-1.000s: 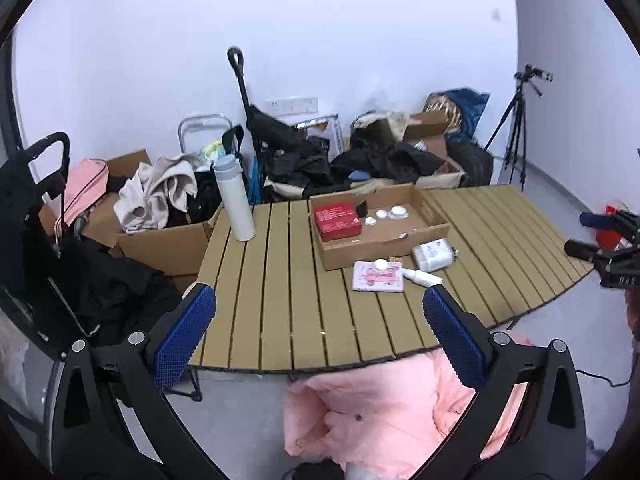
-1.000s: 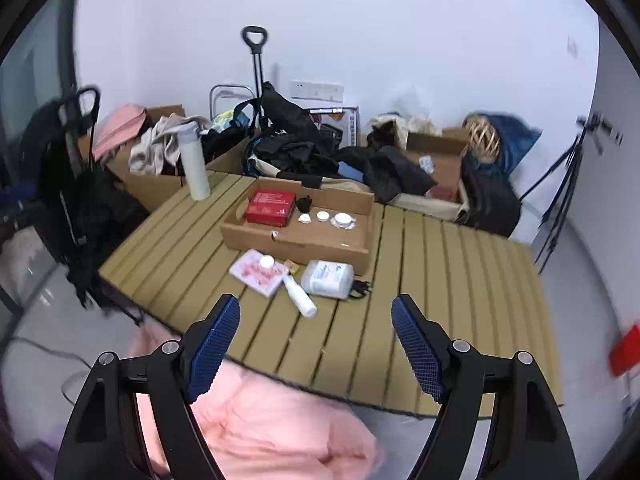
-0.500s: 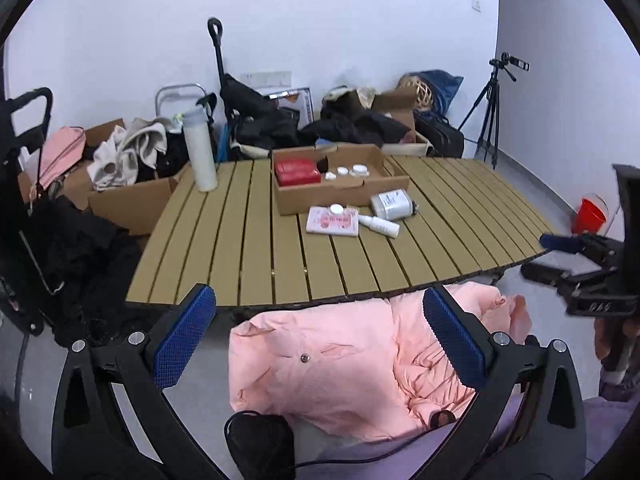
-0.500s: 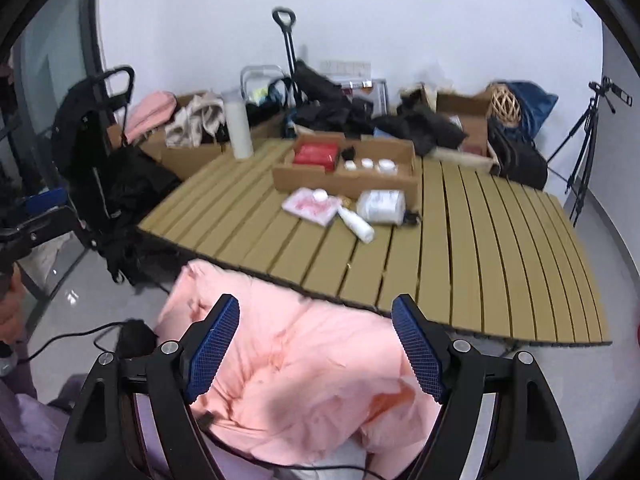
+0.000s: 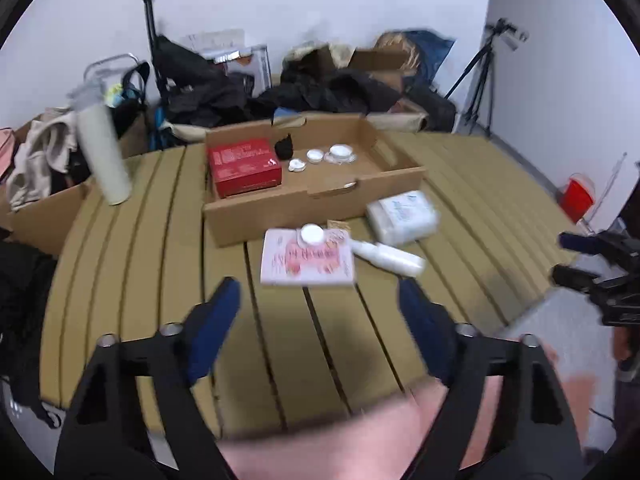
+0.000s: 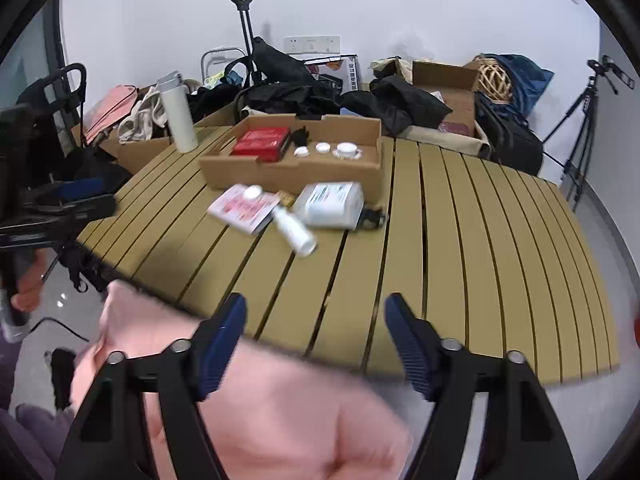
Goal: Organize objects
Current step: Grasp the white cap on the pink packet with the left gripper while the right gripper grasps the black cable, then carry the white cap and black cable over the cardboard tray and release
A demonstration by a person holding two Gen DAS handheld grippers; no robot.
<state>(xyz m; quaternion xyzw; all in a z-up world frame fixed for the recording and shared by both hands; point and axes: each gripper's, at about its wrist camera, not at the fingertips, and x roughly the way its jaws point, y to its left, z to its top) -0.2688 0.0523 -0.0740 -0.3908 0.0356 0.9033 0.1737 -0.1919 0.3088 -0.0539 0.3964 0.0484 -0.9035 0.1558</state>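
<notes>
A shallow cardboard box on the slatted table holds a red box, a black item and three small white jars. In front of it lie a pink-printed packet with a white jar on it, a white tube and a square white bottle. My left gripper hovers over the table just short of the packet, jaws closing with nothing between them. My right gripper hangs at the table's front edge, jaws closing on nothing.
A tall white flask stands at the table's back left. Bags, clothes and boxes crowd the floor behind. A tripod stands at the right wall. Pink fabric lies below the front edge. A red bucket sits right.
Both grippers dropped and moved forward toward the table, so the objects look larger. Both pairs of jaws have narrowed, the left more than the right.
</notes>
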